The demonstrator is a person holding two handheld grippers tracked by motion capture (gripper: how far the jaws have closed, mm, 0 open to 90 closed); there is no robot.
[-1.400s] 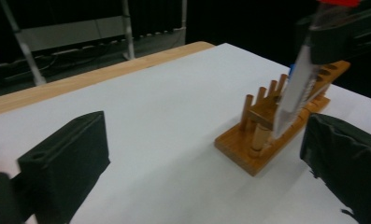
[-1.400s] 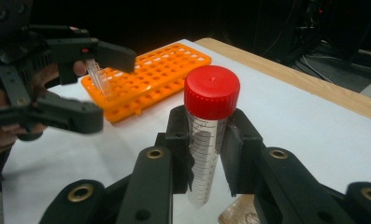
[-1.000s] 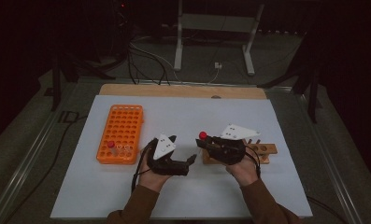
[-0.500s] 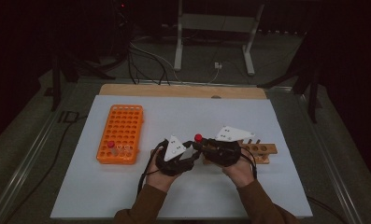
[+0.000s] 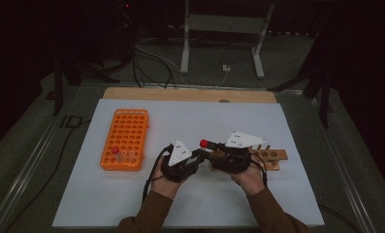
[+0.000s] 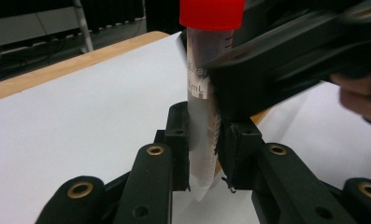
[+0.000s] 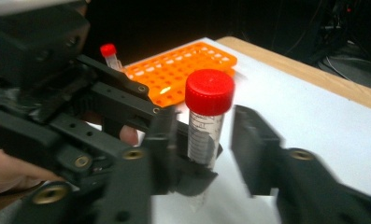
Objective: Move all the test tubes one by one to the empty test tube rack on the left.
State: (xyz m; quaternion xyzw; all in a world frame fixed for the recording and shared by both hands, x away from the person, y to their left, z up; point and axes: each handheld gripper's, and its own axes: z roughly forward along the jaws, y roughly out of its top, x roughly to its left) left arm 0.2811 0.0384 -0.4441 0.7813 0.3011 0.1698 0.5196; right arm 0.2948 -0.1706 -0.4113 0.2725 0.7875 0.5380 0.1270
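A hand-to-hand transfer at mid-table: the left gripper (image 5: 196,158) has just closed its two black jaws on the lower barrel of a clear plastic centrifuge tube with a red screw cap (image 6: 204,98), the pads pressing it from both sides just above its tapered tip, while the right gripper (image 5: 210,151) has just been opening, its jaws now standing clear on either side of the tube (image 7: 206,125) below the cap. The tube stands close to upright above the white table mat (image 5: 287,126), between the two hands, with the orange plastic tube rack (image 5: 126,138) to the left of the high view and a small wooden block rack (image 5: 272,156) to the right, partly behind the right hand. One small red-capped tube (image 7: 109,55) already stands in the orange rack. The handover looks nearly complete. To do it well, the right jaws should finish spreading wide before that hand draws back, and draw back straight, so neither pad drags the cap or tips the tube. The left grip sits low on the barrel, so the tall, top-heavy tube could swing if moved fast; a steady, level carry toward the orange rack, keeping the tube vertical, would suit a clean drop into a hole.
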